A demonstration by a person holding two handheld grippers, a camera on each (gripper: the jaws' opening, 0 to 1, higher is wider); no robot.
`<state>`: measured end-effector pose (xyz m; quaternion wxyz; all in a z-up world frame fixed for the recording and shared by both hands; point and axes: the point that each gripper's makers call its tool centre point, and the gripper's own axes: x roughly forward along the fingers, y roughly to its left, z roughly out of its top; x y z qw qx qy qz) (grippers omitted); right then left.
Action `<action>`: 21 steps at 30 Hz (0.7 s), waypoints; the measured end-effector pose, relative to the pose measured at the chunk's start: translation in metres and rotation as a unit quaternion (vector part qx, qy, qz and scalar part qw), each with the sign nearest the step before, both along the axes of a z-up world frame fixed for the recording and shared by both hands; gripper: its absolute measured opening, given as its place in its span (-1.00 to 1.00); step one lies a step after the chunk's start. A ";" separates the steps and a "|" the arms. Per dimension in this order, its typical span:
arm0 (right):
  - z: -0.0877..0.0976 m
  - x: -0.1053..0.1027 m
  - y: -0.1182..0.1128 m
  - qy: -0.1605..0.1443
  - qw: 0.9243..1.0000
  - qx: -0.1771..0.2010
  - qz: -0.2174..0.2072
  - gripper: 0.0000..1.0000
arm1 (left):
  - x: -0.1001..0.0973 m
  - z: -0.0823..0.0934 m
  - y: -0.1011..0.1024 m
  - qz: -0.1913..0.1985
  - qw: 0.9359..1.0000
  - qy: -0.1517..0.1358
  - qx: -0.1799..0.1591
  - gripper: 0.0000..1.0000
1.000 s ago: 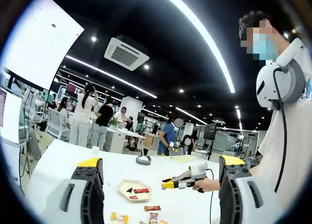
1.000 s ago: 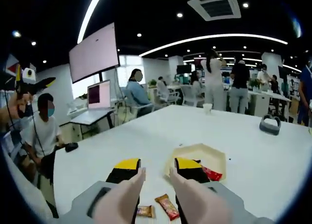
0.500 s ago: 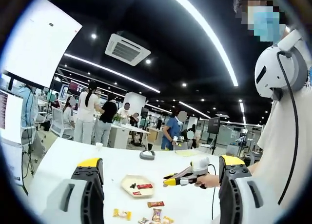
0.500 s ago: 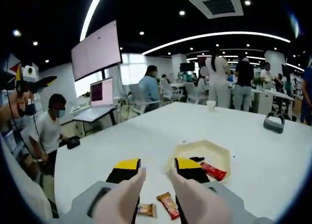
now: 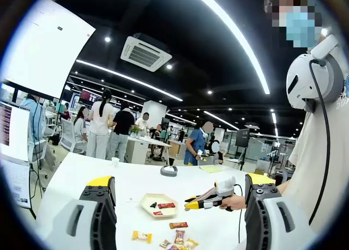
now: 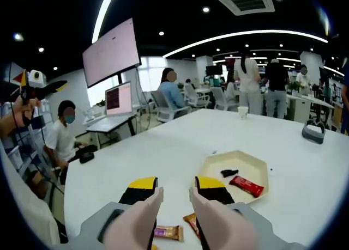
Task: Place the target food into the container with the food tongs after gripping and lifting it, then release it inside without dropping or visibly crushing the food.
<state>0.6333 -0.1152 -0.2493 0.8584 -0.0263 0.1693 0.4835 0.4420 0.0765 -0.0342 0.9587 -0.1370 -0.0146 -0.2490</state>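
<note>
Right hand-held gripper [image 6: 173,191] jaws narrowly parted, empty, above table [image 6: 163,152]; left hand-held gripper [image 5: 177,193] wide, empty.

Left tongs [image 5: 180,193] open, empty; right tongs [image 6: 176,189] open, empty.

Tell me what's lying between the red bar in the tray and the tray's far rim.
A small black piece lies between the red bar and the tray's far rim, in the right gripper view.

Wrapped snack [image 6: 190,223] half hidden behind right tool [image 6: 174,191] (print unreadable).
</note>
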 end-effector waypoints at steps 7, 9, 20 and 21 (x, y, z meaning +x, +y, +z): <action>-0.006 -0.004 0.000 0.007 1.000 -0.001 0.006 -0.47 | 0.001 -0.005 -0.006 0.000 1.000 0.008 0.007 0.99; -0.010 -0.006 0.000 0.009 1.000 -0.004 0.010 -0.47 | 0.000 -0.005 -0.007 0.000 1.000 0.007 0.004 0.99; -0.028 -0.008 -0.011 0.021 1.000 -0.019 0.009 -0.47 | -0.007 -0.012 -0.007 0.010 1.000 0.010 -0.003 0.99; -0.028 -0.009 -0.012 0.022 1.000 -0.019 0.009 -0.47 | -0.007 -0.012 -0.007 0.010 1.000 0.010 -0.002 0.99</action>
